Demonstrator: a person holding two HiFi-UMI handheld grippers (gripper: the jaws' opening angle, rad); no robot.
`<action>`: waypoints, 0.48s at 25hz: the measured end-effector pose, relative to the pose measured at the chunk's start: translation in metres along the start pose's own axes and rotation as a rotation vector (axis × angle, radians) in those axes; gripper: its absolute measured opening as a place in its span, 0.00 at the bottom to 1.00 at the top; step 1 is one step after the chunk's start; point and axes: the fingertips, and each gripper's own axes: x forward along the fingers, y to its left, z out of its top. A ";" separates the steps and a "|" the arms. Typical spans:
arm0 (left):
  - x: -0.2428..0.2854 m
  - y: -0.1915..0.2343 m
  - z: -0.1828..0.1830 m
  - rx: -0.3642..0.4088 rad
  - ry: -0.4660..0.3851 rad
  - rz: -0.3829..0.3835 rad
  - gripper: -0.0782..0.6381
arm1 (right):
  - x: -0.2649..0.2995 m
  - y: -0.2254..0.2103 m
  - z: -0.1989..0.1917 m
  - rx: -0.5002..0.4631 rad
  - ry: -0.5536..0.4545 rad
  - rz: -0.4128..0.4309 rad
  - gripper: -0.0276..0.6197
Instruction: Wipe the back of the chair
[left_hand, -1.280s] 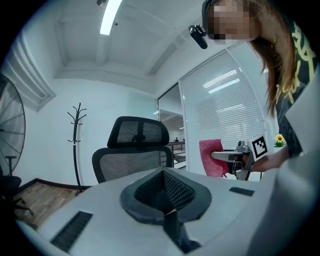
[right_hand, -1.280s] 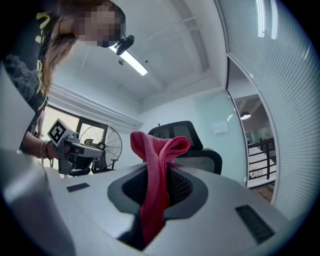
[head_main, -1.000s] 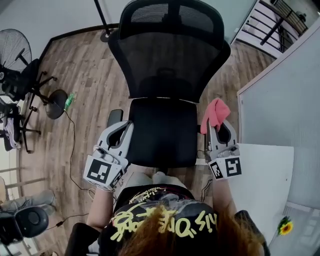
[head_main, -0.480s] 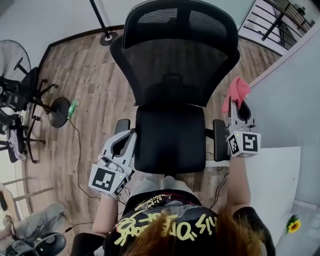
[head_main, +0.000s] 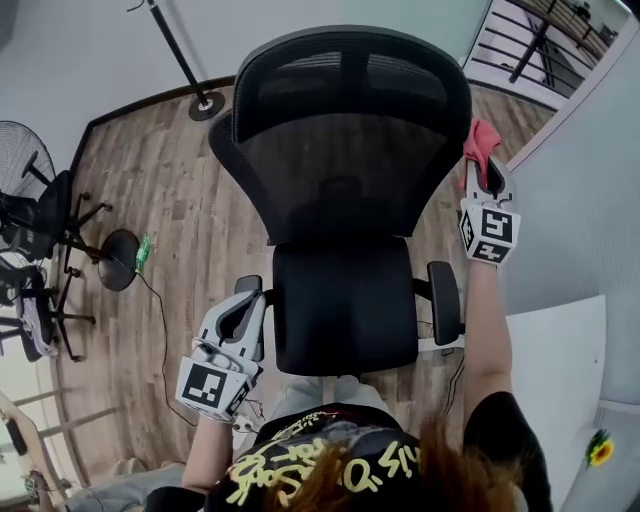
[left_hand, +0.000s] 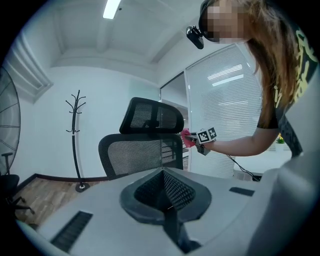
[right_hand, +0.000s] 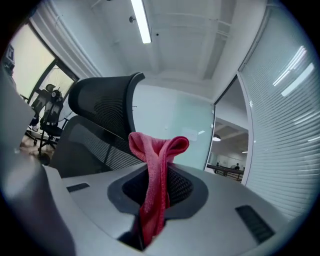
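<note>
The right gripper (head_main: 486, 170), at the upper right of the head view, is clamped on a pink microfibre cloth (head_main: 479, 141). A fold of the cloth stands up out of the closed jaws, so soft fabric rather than plastic leads toward the office chair (head_main: 340, 215) that fills the centre of the frame. The gripper is held high beside the right edge of the black mesh backrest (head_main: 350, 150), just below the headrest (head_main: 352, 68). I cannot tell whether the cloth touches the frame. That height and side position suggest the aim is to reach round to the rear face of the mesh. The left gripper (head_main: 243, 308) hangs low at the lower left, beside the seat (head_main: 345, 310), its jaws closed on nothing, apparently kept out of the way. Wiping looks about to begin rather than under way.
</note>
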 end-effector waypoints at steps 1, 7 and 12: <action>0.003 0.002 0.000 -0.001 -0.001 0.000 0.10 | 0.008 -0.002 -0.001 -0.011 0.005 -0.007 0.14; 0.009 0.011 0.000 -0.005 -0.012 0.007 0.10 | 0.040 -0.001 -0.008 -0.065 0.044 -0.044 0.14; 0.006 0.019 -0.009 -0.015 0.005 0.021 0.10 | 0.051 0.008 -0.013 -0.052 0.055 -0.046 0.14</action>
